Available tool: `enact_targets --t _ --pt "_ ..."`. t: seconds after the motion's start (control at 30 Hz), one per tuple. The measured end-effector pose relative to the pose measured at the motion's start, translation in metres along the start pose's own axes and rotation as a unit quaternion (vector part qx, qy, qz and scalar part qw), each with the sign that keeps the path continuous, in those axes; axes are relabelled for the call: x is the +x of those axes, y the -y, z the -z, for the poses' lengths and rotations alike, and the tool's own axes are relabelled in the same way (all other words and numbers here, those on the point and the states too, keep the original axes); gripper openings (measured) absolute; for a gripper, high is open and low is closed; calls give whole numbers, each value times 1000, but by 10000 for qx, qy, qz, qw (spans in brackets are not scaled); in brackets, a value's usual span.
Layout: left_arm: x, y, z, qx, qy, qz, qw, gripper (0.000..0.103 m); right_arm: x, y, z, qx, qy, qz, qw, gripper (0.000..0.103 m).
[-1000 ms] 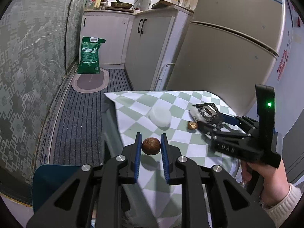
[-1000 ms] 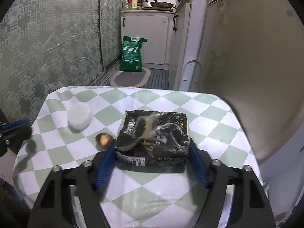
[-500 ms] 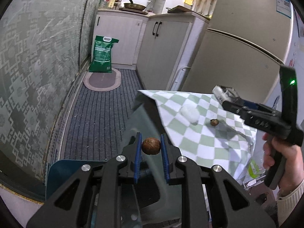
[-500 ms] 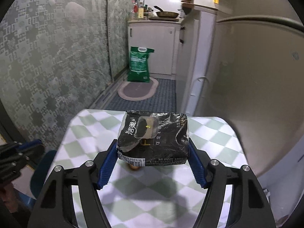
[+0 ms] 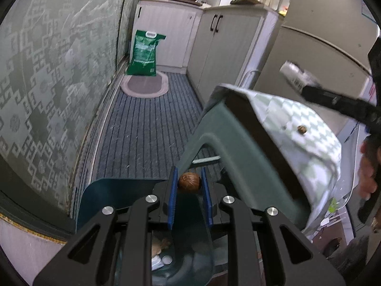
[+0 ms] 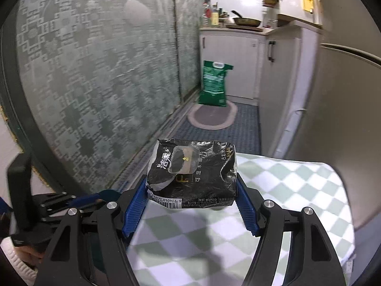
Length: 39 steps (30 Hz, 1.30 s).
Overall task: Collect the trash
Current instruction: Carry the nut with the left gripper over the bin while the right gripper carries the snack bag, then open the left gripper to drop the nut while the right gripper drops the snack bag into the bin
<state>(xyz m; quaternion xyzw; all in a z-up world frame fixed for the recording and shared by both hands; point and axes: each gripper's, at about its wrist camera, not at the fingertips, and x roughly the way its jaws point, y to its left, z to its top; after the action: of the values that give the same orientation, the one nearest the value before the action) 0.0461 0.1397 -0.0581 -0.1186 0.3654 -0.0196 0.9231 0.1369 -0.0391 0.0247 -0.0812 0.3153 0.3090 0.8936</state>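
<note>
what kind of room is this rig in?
Most likely a narrow home kitchen: a frying pan sits on a white counter cabinet, a tall fridge stands beside it, and a small table with a checkered cloth fills the foreground.

Left gripper (image 5: 189, 186) with nut (image 5: 188, 182) between its pads, above bin (image 5: 100, 197), left of table (image 5: 297, 116). Second nut (image 5: 302, 130) on table. Right gripper (image 6: 191, 190) with packet (image 6: 193, 174) over table's near-left edge. Sack (image 6: 214, 83) behind, on mat (image 6: 212, 119).

left tool (image 5: 189, 183) gripping nut (image 5: 189, 182), above bin (image 5: 104, 190)
</note>
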Motion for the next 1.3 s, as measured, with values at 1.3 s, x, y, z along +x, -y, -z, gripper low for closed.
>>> enact_targets --t 1.3 --pt "84 -65 101 -99 -1852 -8 9827 28 70 -113 17 -638 -935 -806 9903 70"
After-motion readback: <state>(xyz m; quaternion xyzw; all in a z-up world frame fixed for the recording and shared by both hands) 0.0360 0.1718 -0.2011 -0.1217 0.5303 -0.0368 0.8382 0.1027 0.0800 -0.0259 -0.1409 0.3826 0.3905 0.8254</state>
